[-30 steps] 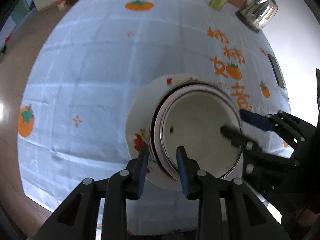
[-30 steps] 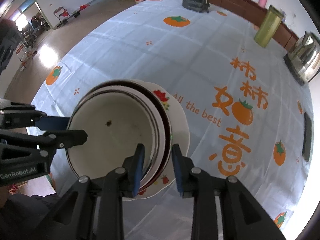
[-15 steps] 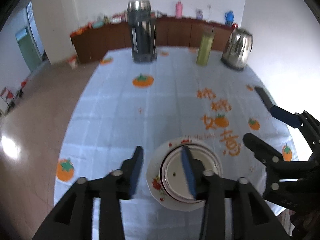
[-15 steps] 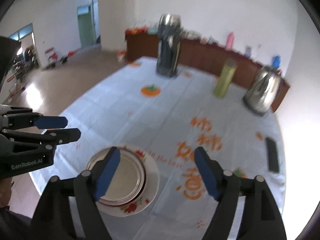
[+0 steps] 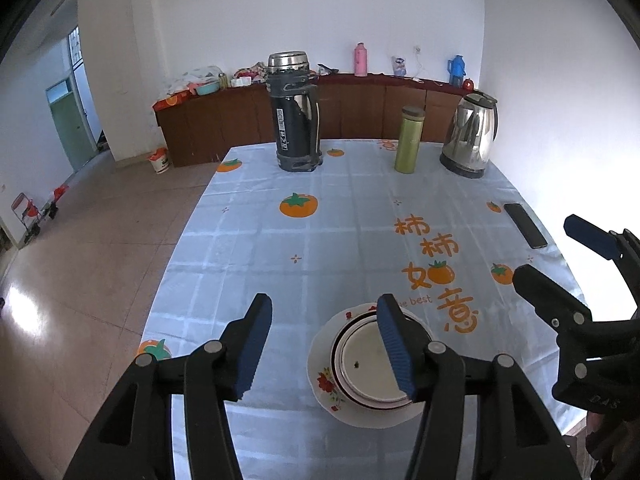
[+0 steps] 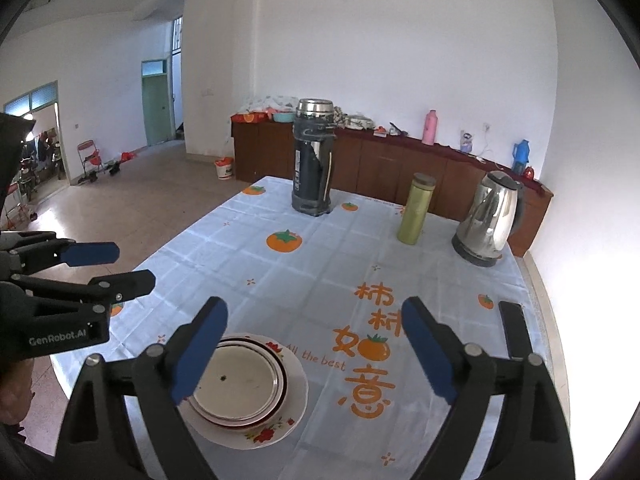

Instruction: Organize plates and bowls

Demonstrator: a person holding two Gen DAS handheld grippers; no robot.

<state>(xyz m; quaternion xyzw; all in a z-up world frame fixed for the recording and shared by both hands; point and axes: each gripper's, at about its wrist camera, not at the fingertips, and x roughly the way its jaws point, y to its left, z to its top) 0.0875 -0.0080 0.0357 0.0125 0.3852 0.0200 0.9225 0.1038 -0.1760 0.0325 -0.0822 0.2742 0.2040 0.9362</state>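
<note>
A stack of dishes stands near the table's front edge. Its base is a white flowered plate [image 5: 323, 380] [image 6: 290, 420], then a dark-rimmed dish, with a pale dish [image 5: 360, 370] [image 6: 236, 384] on top. My left gripper [image 5: 323, 314] [image 6: 116, 267] hovers above and left of the stack, its jaws opening with nothing between them. My right gripper [image 6: 314, 314] [image 5: 550, 251] hovers above and right of the stack, its jaws also opening and empty. Neither touches the dishes.
On the far end of the persimmon-print tablecloth [image 5: 340, 232] stand a dark thermos [image 5: 296, 116], a green bottle [image 5: 409, 140] and a steel kettle [image 5: 472, 136]. A dark phone [image 5: 525, 225] lies near the right edge. A wooden sideboard [image 6: 392, 168] runs behind the table.
Both grippers have lifted up and back from the stack's rim and spread their jaws wide. The dishes stay in place on the table.
</note>
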